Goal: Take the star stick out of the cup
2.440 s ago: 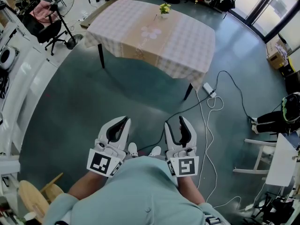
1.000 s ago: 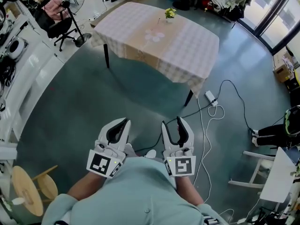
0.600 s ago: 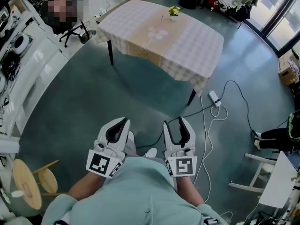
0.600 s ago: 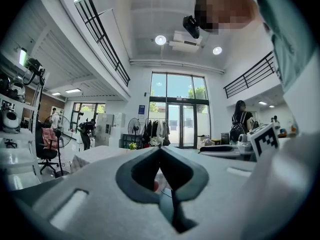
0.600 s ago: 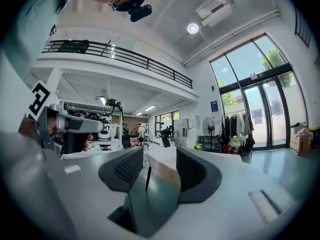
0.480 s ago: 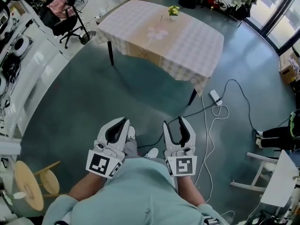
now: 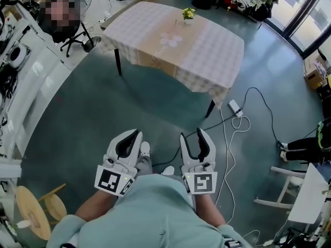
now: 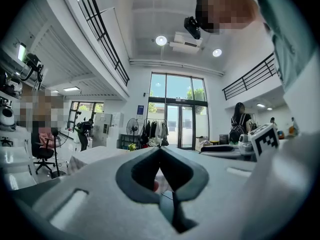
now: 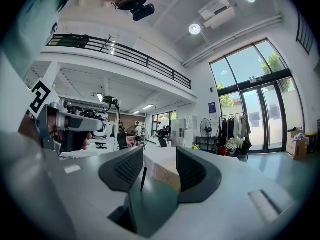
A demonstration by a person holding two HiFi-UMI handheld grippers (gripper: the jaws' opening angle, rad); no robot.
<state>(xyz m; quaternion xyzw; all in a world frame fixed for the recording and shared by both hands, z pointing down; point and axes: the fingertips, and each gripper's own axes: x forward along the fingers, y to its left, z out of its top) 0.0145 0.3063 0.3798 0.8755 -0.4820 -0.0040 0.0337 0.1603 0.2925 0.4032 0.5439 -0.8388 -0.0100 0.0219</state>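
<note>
Far ahead stands a table under a checked cloth (image 7: 207, 50). Near its back edge sits a small cup (image 7: 188, 14) with something yellow-green sticking out; I cannot make out a star at this distance. Both grippers are held low in front of the person's chest, over the floor and well short of the table. The left gripper (image 7: 136, 134) is shut, its tips meeting with nothing between them (image 8: 160, 149). The right gripper (image 7: 193, 136) is open and empty (image 9: 160, 159). The cup shows as a small yellow-green speck (image 8: 131, 146) in the left gripper view.
White cables and a power strip (image 7: 234, 107) lie on the green floor by the table's right leg. An office chair (image 7: 77, 37) stands at the upper left, white benches (image 7: 26, 87) line the left side, a wooden stool (image 7: 32, 218) sits at the lower left, and a white chair (image 7: 289, 190) at the right.
The head view has swayed a little and the person's feet have shifted. Both grippers hold the same pose, left shut and right open.
</note>
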